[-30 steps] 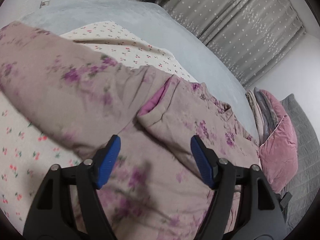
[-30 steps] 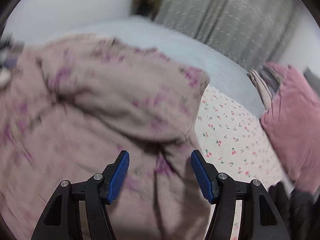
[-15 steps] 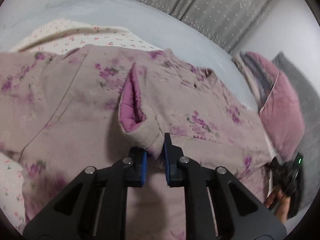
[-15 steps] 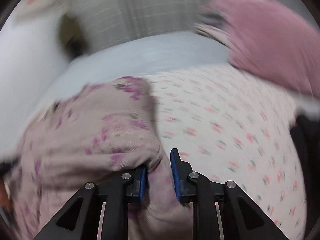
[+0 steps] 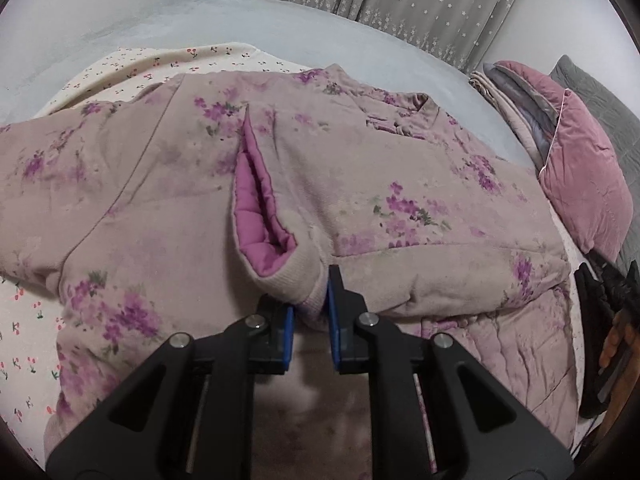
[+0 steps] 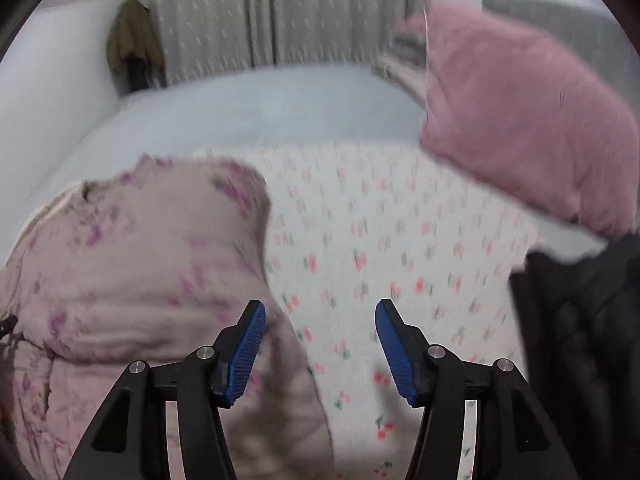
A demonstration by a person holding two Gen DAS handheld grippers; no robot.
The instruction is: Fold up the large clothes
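Observation:
A large padded jacket [image 5: 360,184], dusty pink with purple flowers, lies spread on a cherry-print sheet [image 5: 132,64]. One sleeve is laid across its front, its cuff [image 5: 288,276] showing a magenta lining. My left gripper [image 5: 310,320] is shut on that cuff, close above the jacket. In the right wrist view the jacket [image 6: 140,264] fills the left side. My right gripper [image 6: 320,344] is open and empty, over the jacket's right edge and the sheet [image 6: 380,240].
A pink velvet pillow [image 5: 580,176] and folded blankets [image 5: 516,100] lie at the right, the pillow [image 6: 520,120] also showing in the right wrist view. A dark item [image 6: 580,320] sits at the right edge. Grey curtains [image 5: 400,4] hang behind the bed.
My left gripper shut on the sleeve cuff and carried it across the jacket's front. My right gripper shut on the jacket's edge half a second ago and has now let go and opened.

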